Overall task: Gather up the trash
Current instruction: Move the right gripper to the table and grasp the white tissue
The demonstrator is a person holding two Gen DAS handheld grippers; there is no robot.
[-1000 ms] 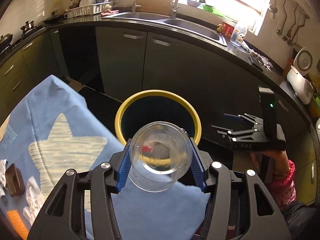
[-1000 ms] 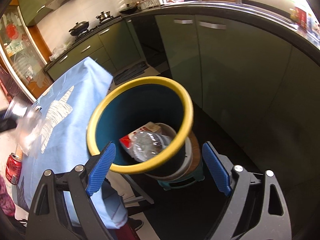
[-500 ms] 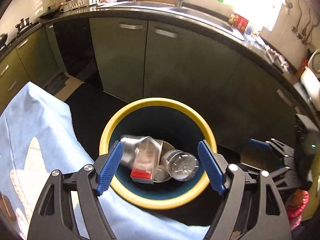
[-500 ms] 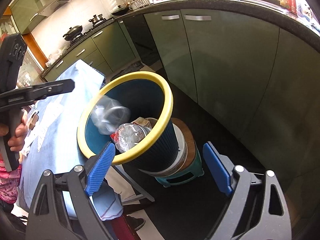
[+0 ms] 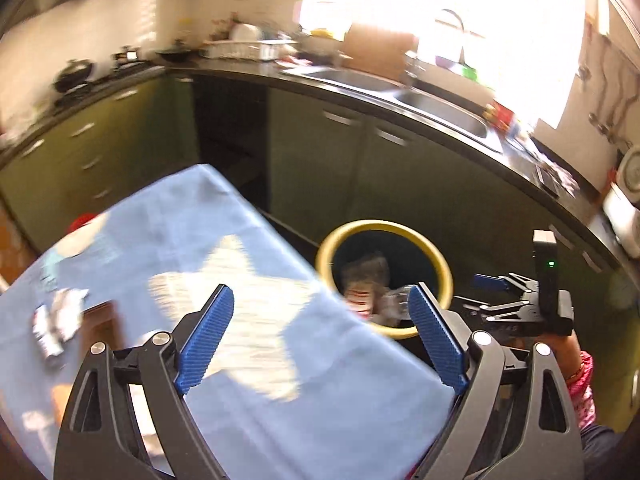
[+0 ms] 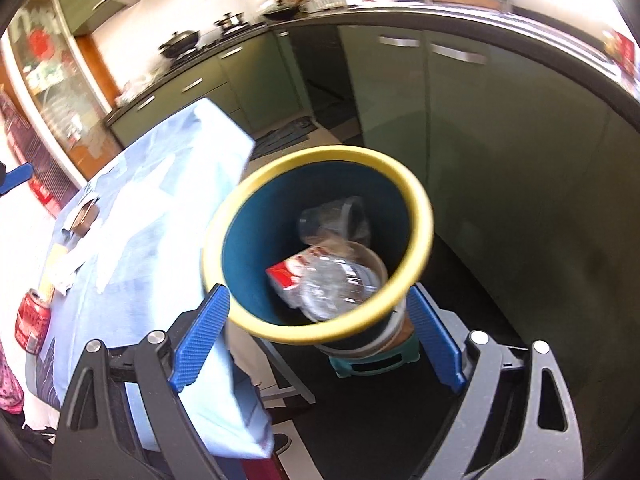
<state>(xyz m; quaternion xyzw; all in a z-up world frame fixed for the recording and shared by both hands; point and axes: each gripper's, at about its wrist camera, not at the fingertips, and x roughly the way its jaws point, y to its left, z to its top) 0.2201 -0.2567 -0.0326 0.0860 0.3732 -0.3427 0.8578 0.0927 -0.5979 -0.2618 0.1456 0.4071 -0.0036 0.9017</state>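
A blue bin with a yellow rim [image 6: 424, 216] stands beside the table and shows in the left wrist view [image 5: 332, 240] too. Inside lie a clear plastic cup [image 6: 332, 220], a clear bottle [image 6: 340, 284] and a red-and-white packet [image 6: 286, 274]. My left gripper [image 5: 320, 340] is open and empty above the blue tablecloth [image 5: 224, 220]. My right gripper [image 6: 320, 344] is open and empty just in front of the bin; it also shows in the left wrist view [image 5: 516, 304]. Crumpled wrappers [image 5: 56, 320] and a brown object [image 5: 104, 320] lie on the cloth. A red can [image 6: 32, 316] stands at the table's near-left edge.
Green cabinets [image 6: 460, 92] under a dark counter [image 5: 440, 128] with a sink [image 5: 440, 108] run behind the bin. The bin sits on a small teal stool [image 6: 376, 364]. A stove with pans [image 6: 180, 44] is at the far left.
The left gripper opened and dropped the clear cup into the bin, then pulled back over the table. The right gripper shifted closer to the bin.
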